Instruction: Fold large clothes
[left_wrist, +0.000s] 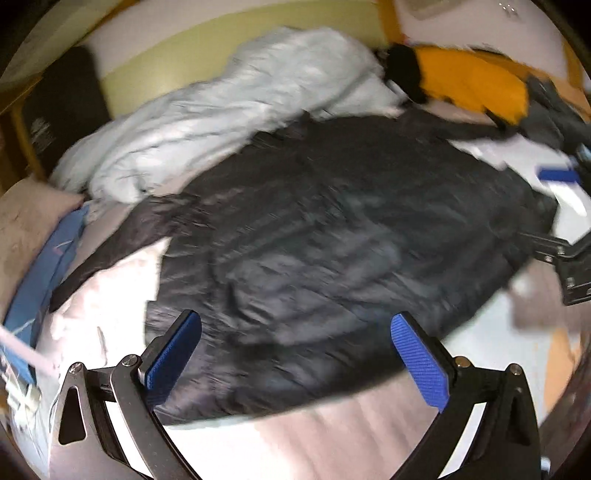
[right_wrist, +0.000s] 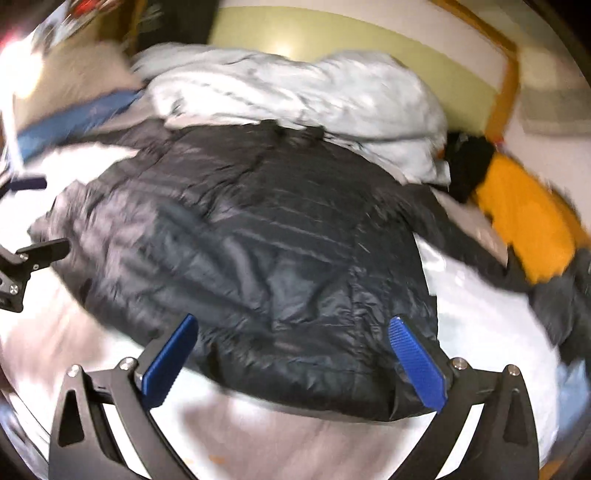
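Note:
A black quilted puffer jacket lies spread flat on the pale bed sheet, one sleeve trailing to the left and one to the upper right. The right wrist view shows the same jacket from its other side, with a sleeve running right toward the orange cloth. My left gripper hovers above the jacket's near hem, open, nothing between its blue pads. My right gripper is also open over the near hem. Both views are blurred by motion. Each gripper shows at the other view's edge: the right one, the left one.
A crumpled light blue duvet is heaped behind the jacket against a yellow-green headboard. An orange and black garment lies at the far right. A blue cloth and a beige pillow sit at the left.

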